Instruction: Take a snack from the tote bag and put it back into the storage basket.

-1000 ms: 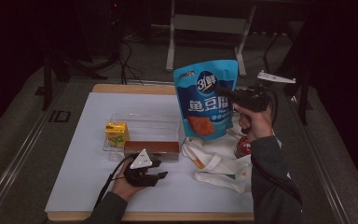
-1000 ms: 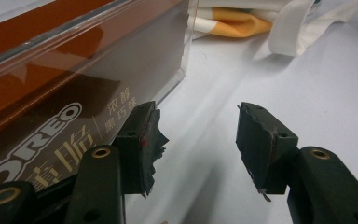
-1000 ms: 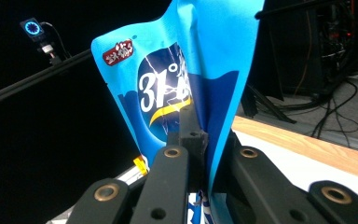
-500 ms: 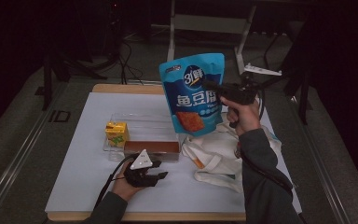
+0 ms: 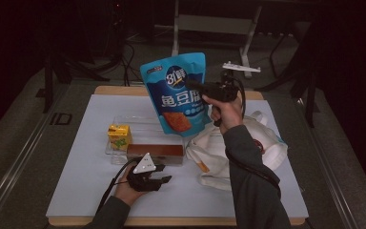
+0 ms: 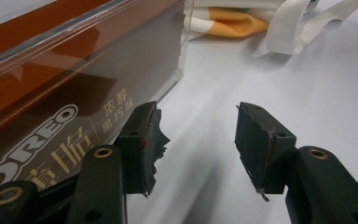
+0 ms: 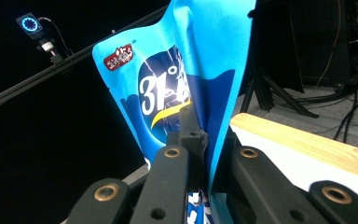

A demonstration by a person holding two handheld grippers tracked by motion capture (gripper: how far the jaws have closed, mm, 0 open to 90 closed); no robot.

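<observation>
Right tool [image 5: 201, 90] held up above the far right part of the white surface [image 5: 86, 167], jaws clamped tight on the right edge of a glossy blue snack pouch with white lettering and an orange picture [image 5: 178, 93]; the pouch hangs in the air, upright and slightly tilted, clear of the surface and above the far side of the clear plastic tray [image 5: 145, 126]. In the right gripper view the same pouch [image 7: 168, 88] rises between the two black jaws, its edge folded and pinched between the pads of the right tool [image 7: 207, 154]; wooden edge of the surface at lower right. Left tool [image 5: 159, 182] rests low on the near side of the surface, grey three-cornered plate on top, jaws about half open and holding nothing, pointing toward the tray. In the left gripper view the left tool [image 6: 196, 144] shows bare white surface between its pads; the left-hand pad sits just beside a brown biscuit box with pale lettering [image 6: 51, 107] that lies behind the tray's clear wall. A small yellow juice carton [image 5: 119, 137] stands at the tray's left end. A crumpled white cloth bag with orange and red print [image 5: 262, 143] lies on the surface to the right of the tray, under the raised right forearm.
</observation>
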